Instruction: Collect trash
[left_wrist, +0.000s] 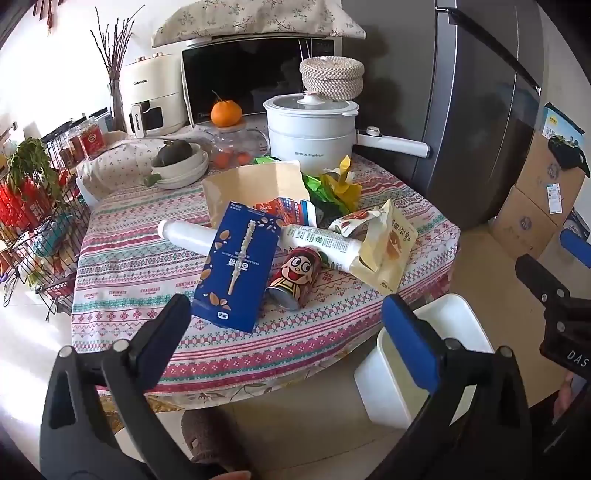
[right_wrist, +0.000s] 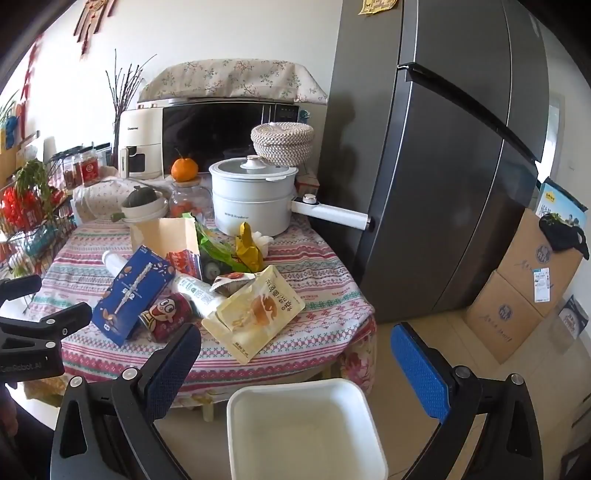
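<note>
Both the left gripper (left_wrist: 284, 314) and the right gripper (right_wrist: 295, 350) hung wide open and empty, nothing was collected yet, so the next move was probably to grasp the blue box (left_wrist: 236, 266) at centre frame for the white bin (right_wrist: 306, 432) at the bottom

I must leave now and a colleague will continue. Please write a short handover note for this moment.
Left gripper: open, holding nothing, above the table's near edge.
Right gripper: open, holding nothing, above the white square plastic bin on the floor.
Trash heaped on the patterned tablecloth: blue cardboard snack box, red cartoon can, white plastic bottle, yellow snack pouch.
Done: nothing visible in the bin.
Left: everything.
</note>
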